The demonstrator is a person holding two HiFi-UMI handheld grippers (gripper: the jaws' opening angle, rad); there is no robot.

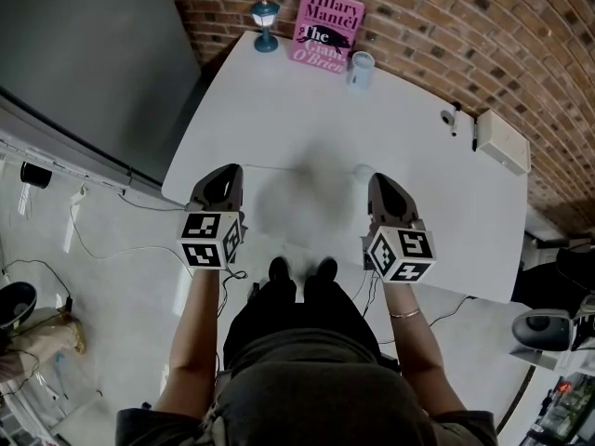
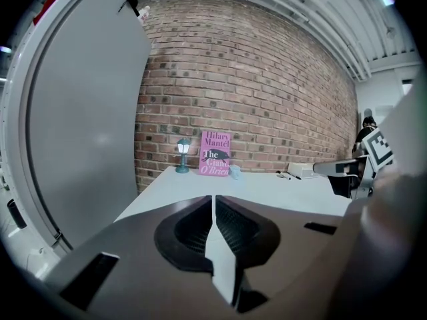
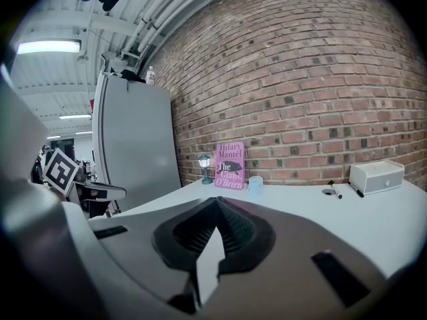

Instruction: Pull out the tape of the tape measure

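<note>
Left tool (image 1: 226, 168) and right tool (image 1: 381, 177) hover over near table (image 1: 418, 156) edge

White table (image 1: 307, 110): pink book (image 1: 327, 30), lamp (image 1: 266, 24), cup (image 1: 361, 68), box (image 1: 503, 142).

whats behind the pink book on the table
Only the brick wall shows behind the pink book, which stands at the far edge of the table. The bricks directly behind it are covered.

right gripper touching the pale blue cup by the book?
Apart. Head view: the right gripper sits shut at the near edge of the table, the pale blue cup far back beside the pink book, bare tabletop between them.
</note>
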